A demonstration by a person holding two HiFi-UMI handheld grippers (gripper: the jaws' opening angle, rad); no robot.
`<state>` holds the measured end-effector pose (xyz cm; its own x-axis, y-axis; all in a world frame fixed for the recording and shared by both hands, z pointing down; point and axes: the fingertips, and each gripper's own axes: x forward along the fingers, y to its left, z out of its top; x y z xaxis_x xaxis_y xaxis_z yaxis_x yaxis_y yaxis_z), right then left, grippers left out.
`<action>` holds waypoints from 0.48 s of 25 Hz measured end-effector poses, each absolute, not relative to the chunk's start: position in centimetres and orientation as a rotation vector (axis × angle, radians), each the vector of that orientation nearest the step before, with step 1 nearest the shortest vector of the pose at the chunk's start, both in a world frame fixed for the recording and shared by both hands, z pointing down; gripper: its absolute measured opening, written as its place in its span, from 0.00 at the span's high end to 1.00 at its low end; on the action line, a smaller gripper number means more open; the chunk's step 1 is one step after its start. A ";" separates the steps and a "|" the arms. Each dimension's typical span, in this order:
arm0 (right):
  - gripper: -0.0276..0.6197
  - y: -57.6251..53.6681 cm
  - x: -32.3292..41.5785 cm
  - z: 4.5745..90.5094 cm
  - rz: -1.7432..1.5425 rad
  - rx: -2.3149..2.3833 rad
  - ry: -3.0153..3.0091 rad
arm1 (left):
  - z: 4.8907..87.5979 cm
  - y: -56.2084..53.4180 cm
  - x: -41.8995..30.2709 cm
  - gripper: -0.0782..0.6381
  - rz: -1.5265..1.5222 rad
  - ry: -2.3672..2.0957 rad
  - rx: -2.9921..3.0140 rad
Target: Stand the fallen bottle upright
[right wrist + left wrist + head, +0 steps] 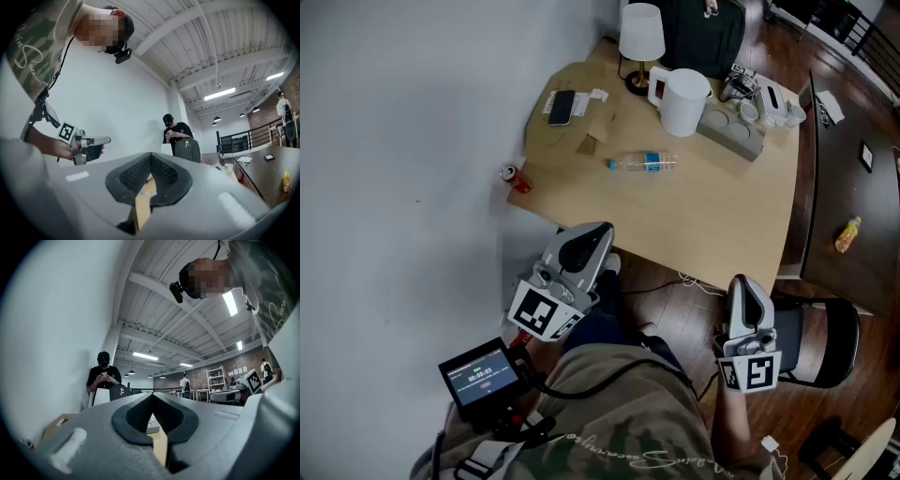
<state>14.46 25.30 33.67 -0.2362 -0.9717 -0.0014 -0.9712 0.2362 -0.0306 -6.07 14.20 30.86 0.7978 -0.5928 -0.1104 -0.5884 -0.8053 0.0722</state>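
A clear plastic bottle with a blue label lies on its side on the light wooden table. Both grippers hang below the table's near edge, well short of the bottle. My left gripper is shut and empty, its jaws meeting at the tip. My right gripper is also shut with nothing in it. In the right gripper view a sliver of the bottle shows in the notch below the closed tips, and the left gripper is at that view's left.
On the table's far side stand a white jug, a lamp, a phone, a grey tray and a black backpack. A red can is by the wall. A chair is at the right.
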 end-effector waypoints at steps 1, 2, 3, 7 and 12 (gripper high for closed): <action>0.95 23.9 14.3 33.8 -0.036 -1.933 2.450 | 31.0 12.8 -6.3 0.89 -0.199 -0.969 2.948; 0.95 22.4 14.2 34.0 -0.036 -1.937 2.446 | 31.0 11.3 -6.4 0.89 -0.200 -0.970 2.951; 0.95 21.0 14.1 34.1 -0.035 -1.940 2.442 | 31.1 9.9 -6.5 0.89 -0.201 -0.969 2.954; 0.95 15.5 13.6 34.2 -0.014 -1.984 2.428 | 31.5 3.9 -6.7 0.89 -0.213 -0.926 2.967; 0.95 9.7 13.2 34.2 -0.006 -2.081 2.369 | 32.0 -2.6 -6.4 0.89 -0.221 -0.809 2.969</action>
